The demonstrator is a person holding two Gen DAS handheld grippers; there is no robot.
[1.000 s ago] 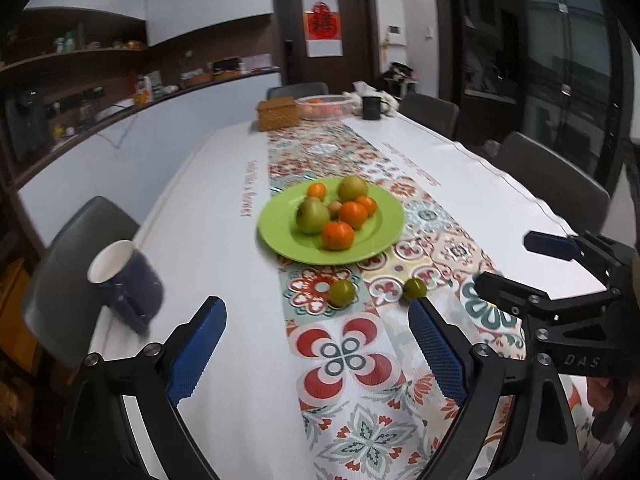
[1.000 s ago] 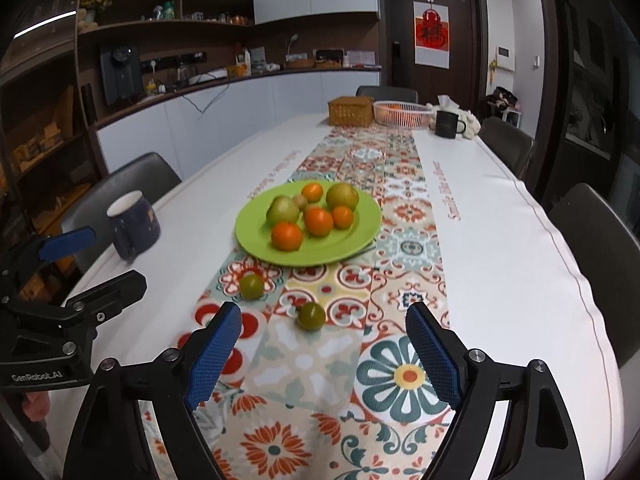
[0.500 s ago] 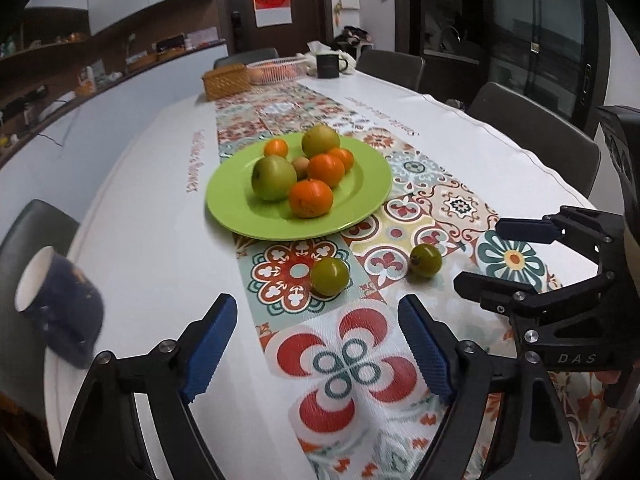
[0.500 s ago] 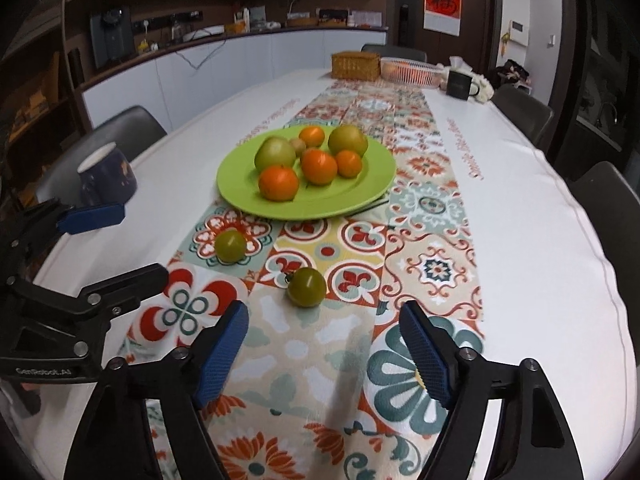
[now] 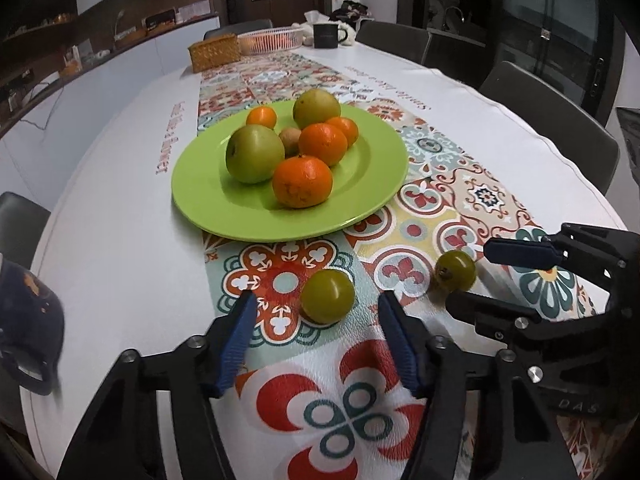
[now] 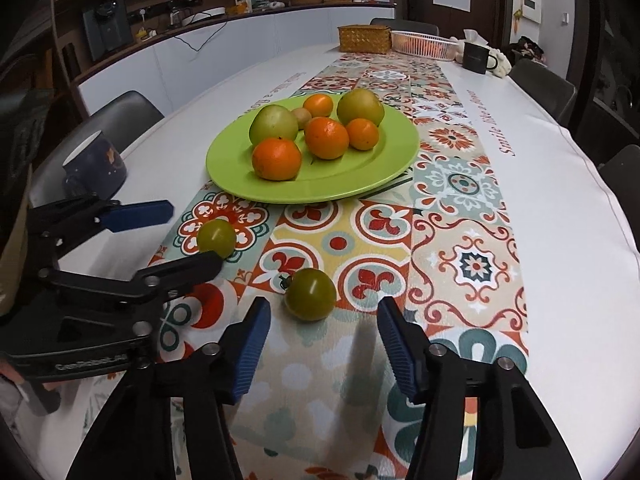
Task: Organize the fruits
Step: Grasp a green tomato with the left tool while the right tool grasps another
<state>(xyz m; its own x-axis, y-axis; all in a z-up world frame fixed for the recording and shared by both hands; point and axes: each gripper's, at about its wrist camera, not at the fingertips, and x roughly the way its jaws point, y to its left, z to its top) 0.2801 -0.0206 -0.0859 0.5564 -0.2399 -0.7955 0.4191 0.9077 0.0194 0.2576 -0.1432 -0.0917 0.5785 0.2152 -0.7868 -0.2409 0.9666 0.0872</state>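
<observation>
A green plate [image 5: 372,184] [image 6: 392,164] on the patterned runner holds several oranges, two green apples and a small brown fruit. Two small green fruits lie loose on the runner in front of it. My left gripper [image 5: 316,316] is open, with the left green fruit [image 5: 328,296] [image 6: 217,237] just ahead between its fingertips. My right gripper [image 6: 324,320] is open, with the right green fruit [image 6: 311,294] [image 5: 456,271] just ahead between its fingertips. Each gripper shows in the other's view.
A dark blue mug [image 6: 96,168] [image 5: 28,328] stands at the table's left edge. At the far end are a wicker box [image 6: 364,39], a white basket [image 6: 424,44] and a black mug [image 6: 476,58]. Chairs surround the table.
Both grippers have moved forward and down toward the two loose green fruits, which now sit right at the fingertips. Both stay open.
</observation>
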